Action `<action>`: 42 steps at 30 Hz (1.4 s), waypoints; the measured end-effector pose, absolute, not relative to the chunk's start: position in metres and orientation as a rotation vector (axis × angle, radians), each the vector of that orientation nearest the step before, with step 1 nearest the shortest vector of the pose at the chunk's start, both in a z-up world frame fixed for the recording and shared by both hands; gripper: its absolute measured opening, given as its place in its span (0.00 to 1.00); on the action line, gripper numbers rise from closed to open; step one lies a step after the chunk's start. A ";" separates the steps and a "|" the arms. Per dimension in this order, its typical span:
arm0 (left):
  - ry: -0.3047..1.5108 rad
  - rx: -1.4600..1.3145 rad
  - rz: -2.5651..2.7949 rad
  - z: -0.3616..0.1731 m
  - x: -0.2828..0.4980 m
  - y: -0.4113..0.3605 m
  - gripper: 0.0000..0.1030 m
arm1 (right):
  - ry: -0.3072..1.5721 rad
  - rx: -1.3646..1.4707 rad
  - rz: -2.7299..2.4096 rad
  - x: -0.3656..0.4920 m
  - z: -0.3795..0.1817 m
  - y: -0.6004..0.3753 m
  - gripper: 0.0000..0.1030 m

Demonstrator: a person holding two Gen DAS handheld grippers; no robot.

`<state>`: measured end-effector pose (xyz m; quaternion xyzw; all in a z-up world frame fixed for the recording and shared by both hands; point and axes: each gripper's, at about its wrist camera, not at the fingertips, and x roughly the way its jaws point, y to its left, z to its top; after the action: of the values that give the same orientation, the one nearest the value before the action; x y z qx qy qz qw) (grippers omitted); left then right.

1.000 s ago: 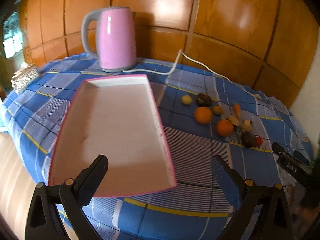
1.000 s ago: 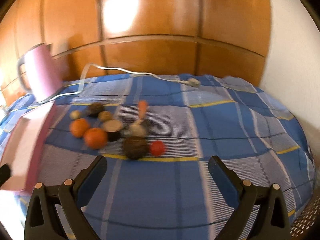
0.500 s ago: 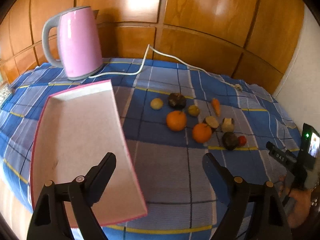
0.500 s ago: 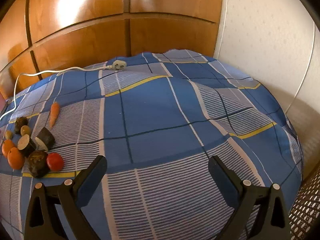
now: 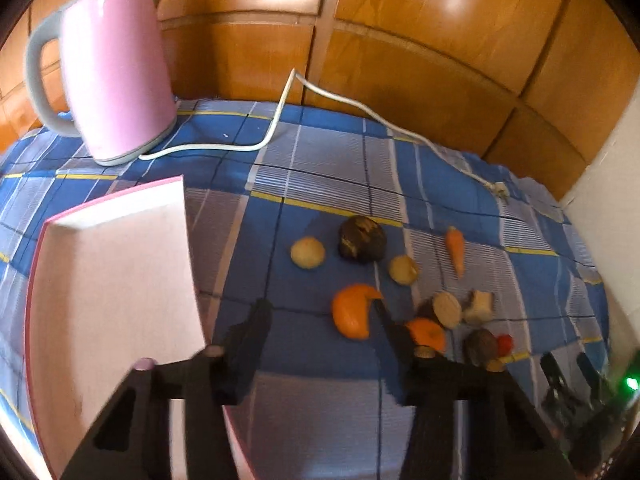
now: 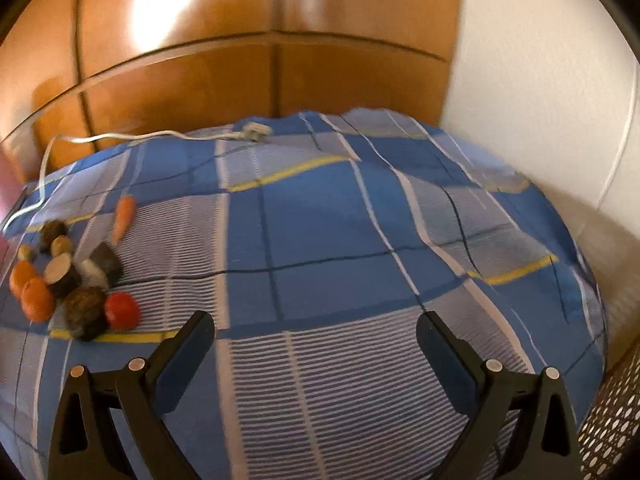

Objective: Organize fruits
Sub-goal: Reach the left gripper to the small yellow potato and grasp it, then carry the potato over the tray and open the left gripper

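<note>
My left gripper [image 5: 320, 312] is spread wide, nothing between the fingers. It hangs over the blue plaid tablecloth [image 5: 320, 184], just right of the pink-rimmed tray [image 5: 112, 280]. The right finger's tip overlaps the near orange [image 5: 352, 312] in the left wrist view; I cannot tell whether it touches. The left finger sits beside the tray's right rim.

Fruit cluster, placed relative to that orange:
- second orange [image 5: 428, 334] just right of it and nearer me, partly behind my right finger
- pale round fruit [image 5: 307, 253] beyond it, slightly left
- dark rough fruit [image 5: 362, 239] beyond it, just right of the pale one
- small yellowish fruit [image 5: 403, 269] beyond-right
- carrot [image 5: 456, 250] further right, tip toward me
- two cut dark pieces with pale faces [image 5: 447, 309] to the right, close together
- another dark round fruit [image 5: 479, 346] with a small red fruit [image 5: 505, 344] touching it, at the far right of the group

The tray holds no fruit. The pink kettle [image 5: 116, 72] stands beyond the tray, white cord [image 5: 280, 120] trailing right across the cloth.

My right gripper [image 6: 316, 332] is also wide apart and holding nothing. It's over bare cloth, well right of the cluster. From its camera the red fruit [image 6: 122, 310] lies just left of and beyond the left finger, and the carrot [image 6: 123, 216] lies further back.
</note>
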<state>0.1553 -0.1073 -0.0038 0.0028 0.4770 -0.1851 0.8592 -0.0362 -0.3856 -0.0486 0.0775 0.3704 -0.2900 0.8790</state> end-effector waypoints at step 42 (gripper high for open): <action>0.965 -0.109 0.004 -0.029 0.195 0.049 0.28 | 0.854 0.237 -0.570 -0.028 -0.075 -0.393 0.97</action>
<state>0.1950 0.0492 -0.0295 -0.0524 0.4638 0.0020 0.8844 -0.0284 -0.3934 -0.0751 0.1130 0.4073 -0.2722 0.8644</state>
